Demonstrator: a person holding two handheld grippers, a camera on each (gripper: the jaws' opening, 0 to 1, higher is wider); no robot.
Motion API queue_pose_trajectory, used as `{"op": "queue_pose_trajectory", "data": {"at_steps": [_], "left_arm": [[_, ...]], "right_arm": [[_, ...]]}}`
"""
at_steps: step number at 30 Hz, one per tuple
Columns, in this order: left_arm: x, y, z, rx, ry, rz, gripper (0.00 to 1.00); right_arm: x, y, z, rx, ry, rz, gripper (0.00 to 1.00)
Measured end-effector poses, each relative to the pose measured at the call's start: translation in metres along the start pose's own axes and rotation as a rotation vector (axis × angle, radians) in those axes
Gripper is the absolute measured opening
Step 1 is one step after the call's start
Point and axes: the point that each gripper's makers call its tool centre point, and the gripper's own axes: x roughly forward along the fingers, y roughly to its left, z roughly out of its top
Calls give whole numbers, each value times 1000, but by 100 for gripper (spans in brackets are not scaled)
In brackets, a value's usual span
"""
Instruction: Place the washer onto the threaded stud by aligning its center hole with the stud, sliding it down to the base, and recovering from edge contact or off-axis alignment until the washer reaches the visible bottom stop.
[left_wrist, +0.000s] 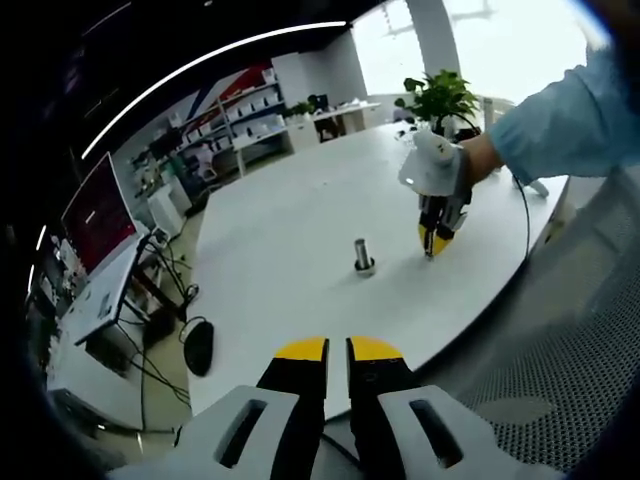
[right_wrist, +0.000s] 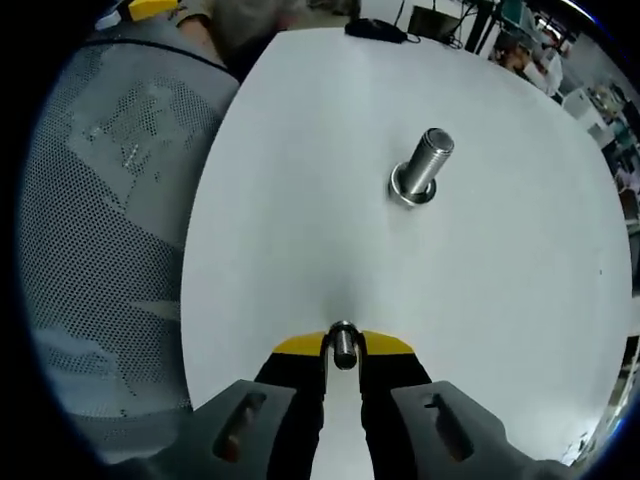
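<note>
Washer (right_wrist: 343, 343), a small silvery ring seen edge-on, sits pinched between the yellow tips of my right gripper (right_wrist: 343, 347) at the bottom centre of the right gripper view. Up and to the right of it, the threaded stud (right_wrist: 424, 167) stands on the smooth white tabletop (right_wrist: 500, 300), well apart from the washer: a grey metal cylinder with fine ridges, rising from a wider round flange. A grey perforated mesh surface (right_wrist: 110, 250) fills the left of that view. The left gripper view gives the wider room: my left gripper (left_wrist: 337, 352) at bottom centre, jaws nearly together with nothing between them, over the tabletop's near edge; the stud (left_wrist: 363, 256) small at centre; my right gripper (left_wrist: 431, 243) right of it, tips down by the tabletop, held by a hand (left_wrist: 470, 165) in a light blue sleeve (left_wrist: 565, 120). A potted plant (left_wrist: 440, 100) stands behind, at upper right.
</note>
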Motion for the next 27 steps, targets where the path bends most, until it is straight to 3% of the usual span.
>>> {"op": "queue_pose_trajectory", "data": {"at_steps": [4,6,7,11,16,21,25,27], "left_arm": [[0,0,0,-1,-3,1,4],[0,1,1,-2,-5,1,4],[0,1,1,-2,-5,1,4],[0,0,1,0,-8,0,4],[-1,-1,2,6,-11,-4,4],[-1,-3,2,14,-10,-12,4],[-1,-7,-1,29,3,-28,4],[-1,-9,-1,38,5,-35,4]], "right_arm": [[0,-4,-1,-3,4,-19,16],[-2,-7,-2,34,3,-44,28],[-4,-8,0,50,-13,-53,34],[-25,-4,5,150,-98,-52,36],[-69,8,16,230,-251,-71,39],[-113,26,21,266,-361,-117,40],[-158,48,32,349,-533,-130,40],[-177,56,30,367,-578,-160,39]]}}
